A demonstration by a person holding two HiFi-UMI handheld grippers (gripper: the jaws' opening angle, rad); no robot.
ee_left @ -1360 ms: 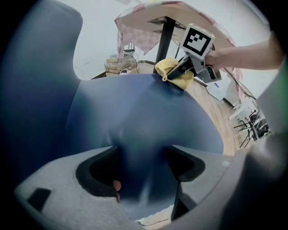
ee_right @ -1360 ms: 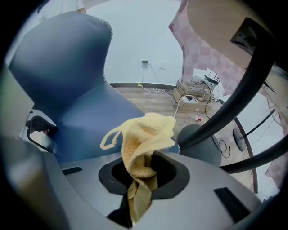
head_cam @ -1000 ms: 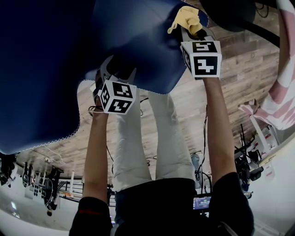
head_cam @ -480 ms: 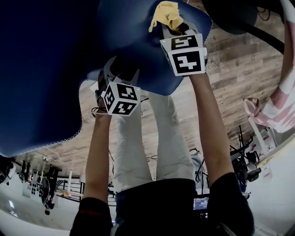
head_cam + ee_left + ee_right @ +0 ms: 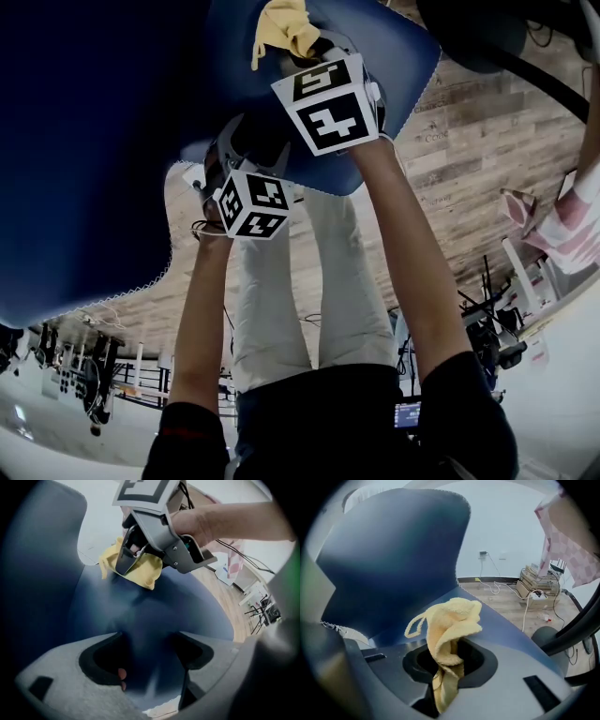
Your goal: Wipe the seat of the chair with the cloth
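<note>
Two tools meet the blue seat of the chair. The right tool has its jaws closed on the yellow cloth, which lies against the far part of the seat, close to where the backrest rises. The cloth's long axis runs along the tool, from a pinched tail at the near end to a bunched head pointing far, toward the backrest. A small loop sticks out on its left. The left tool is at the seat's near edge, nearer than the right tool and slightly left of it. Its jaws stand partway apart and the seat's edge fills the gap, gripped between them. Wooden floor shows to the right.
</note>
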